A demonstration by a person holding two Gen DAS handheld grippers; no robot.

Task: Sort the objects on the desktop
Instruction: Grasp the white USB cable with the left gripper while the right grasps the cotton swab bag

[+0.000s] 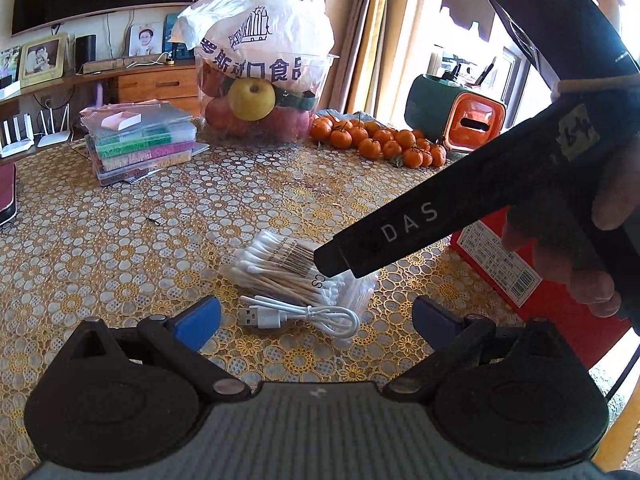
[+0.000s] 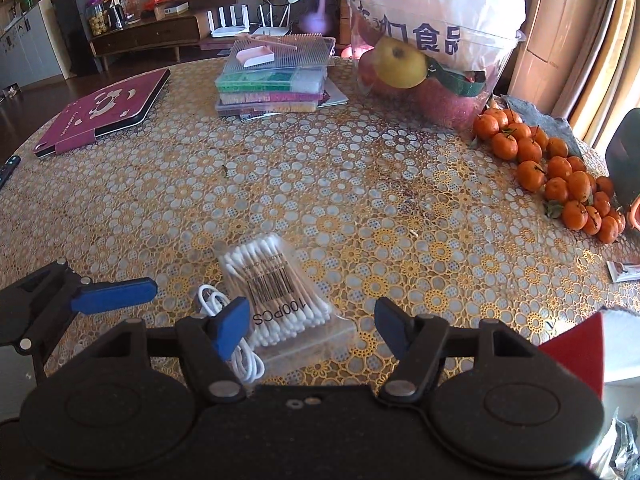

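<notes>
While hovering over the patterned table: both grippers low, nothing held.
Left gripper [image 1: 316, 320]: jaws spread wide, empty, blue pads either side of the cable.
Right gripper [image 2: 312, 326]: jaws spread wide, empty, above the near end of the swab pack; in the left view, seen as a dark body marked "DAS" reaching in from the right, gripped by a hand [image 1: 600, 240].
Cotton swab pack [image 2: 276, 288]: clear bag with barcode and "100PCS", flat on the table [image 2: 320, 168], between the right gripper's pads.
White USB cable [image 1: 304, 316]: coiled loosely, touching the swab pack's side, just ahead of the left gripper.
Red box [image 1: 520, 276]: at the table's right edge, near the swab pack, partly behind the hand.
Far side: stack of clear cases [image 2: 276, 80], fruit tub [image 2: 432, 80] under a white bag, tangerines [image 2: 560, 176] in a loose pile.
Left side: maroon tablet case [image 2: 104, 112], well apart from the swabs.
</notes>
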